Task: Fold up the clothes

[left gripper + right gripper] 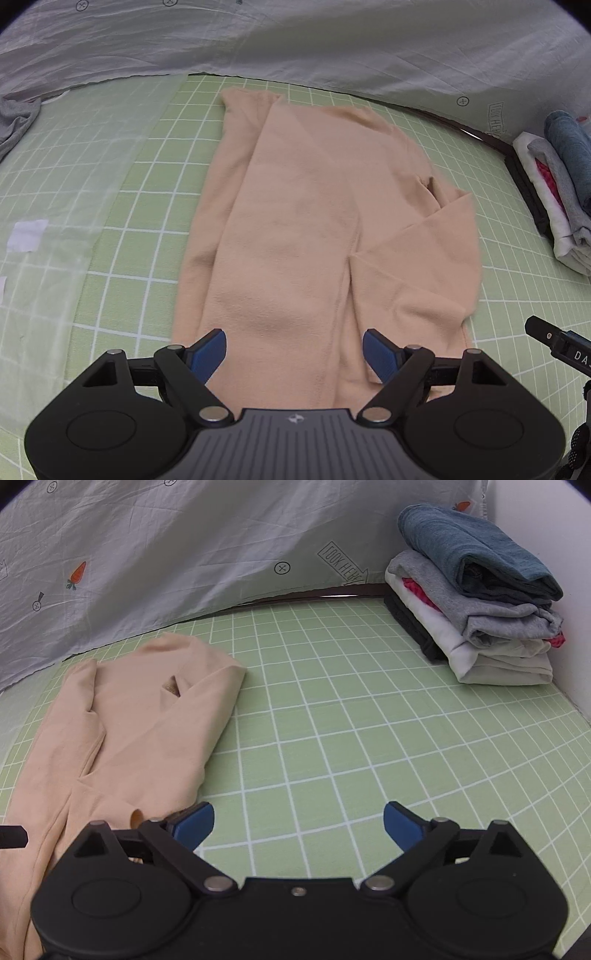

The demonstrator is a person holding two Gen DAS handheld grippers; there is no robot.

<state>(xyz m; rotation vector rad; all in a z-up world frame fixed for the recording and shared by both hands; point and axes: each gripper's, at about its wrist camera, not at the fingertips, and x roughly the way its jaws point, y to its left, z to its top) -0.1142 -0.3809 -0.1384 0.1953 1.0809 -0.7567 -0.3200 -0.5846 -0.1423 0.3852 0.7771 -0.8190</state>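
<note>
Lying flat on the green grid mat (332,716), the peach garment (295,221) is being hovered over by the left gripper (294,350), jaws wide; the right gripper (299,823) is being held wide apart, empty, beside it.

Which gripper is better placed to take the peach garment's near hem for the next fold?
Left, probably. The left gripper hangs open directly over the peach garment, near its hem. The right gripper is open over bare green mat.

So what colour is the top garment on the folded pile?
Blue-grey; the top garment on the folded pile shows best in the right wrist view.
</note>
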